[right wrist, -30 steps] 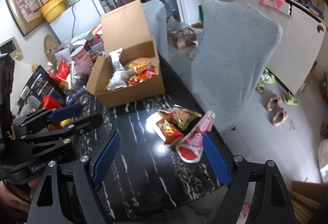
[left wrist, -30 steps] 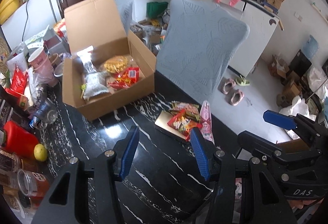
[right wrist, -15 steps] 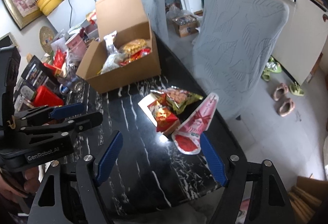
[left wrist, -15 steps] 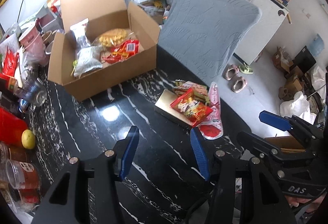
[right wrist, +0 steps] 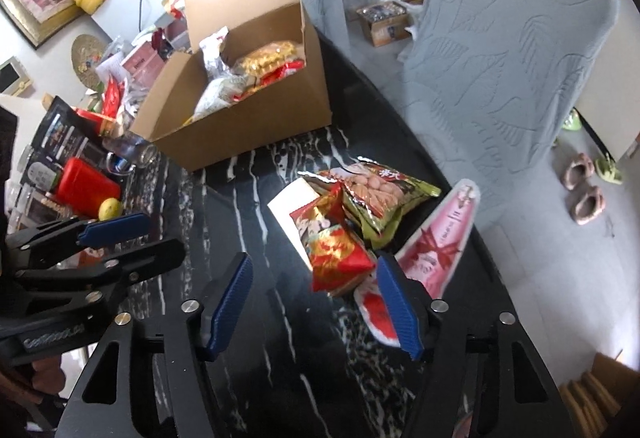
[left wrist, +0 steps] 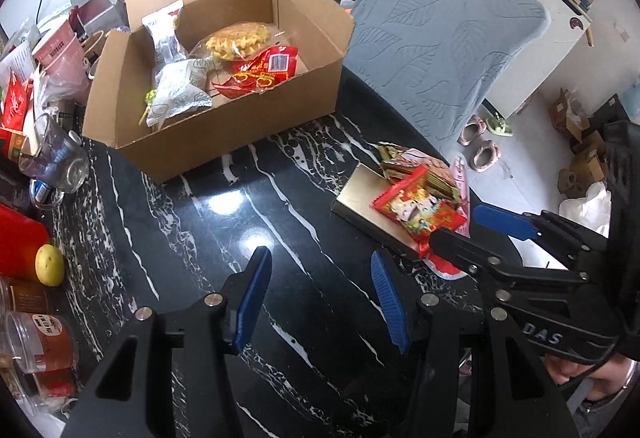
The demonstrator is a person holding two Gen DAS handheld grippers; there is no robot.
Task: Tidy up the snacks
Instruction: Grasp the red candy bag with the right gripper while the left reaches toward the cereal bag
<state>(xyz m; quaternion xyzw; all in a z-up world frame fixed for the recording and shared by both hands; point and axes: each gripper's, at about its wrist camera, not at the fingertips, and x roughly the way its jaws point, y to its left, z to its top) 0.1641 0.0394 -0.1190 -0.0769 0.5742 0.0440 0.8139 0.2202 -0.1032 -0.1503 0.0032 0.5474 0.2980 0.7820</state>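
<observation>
Though near, red packet (right wrist: pixel 338 258) (tool (right wrist: pixel 316 308) closing)

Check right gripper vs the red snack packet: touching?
Apart. Right wrist view: the right gripper, closing, has only bare table between its fingers; the red snack packet lies just beyond them.

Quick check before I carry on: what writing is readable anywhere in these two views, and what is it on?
"DAS": on the body of the right hand-held gripper, seen from the left wrist view.
Print on the red snack packet, the green peanut bag and the pink packet: blurred, unreadable.
Lettering on the left hand-held gripper body, right wrist view: smeared, unreadable.
Jar label: too small.
</observation>
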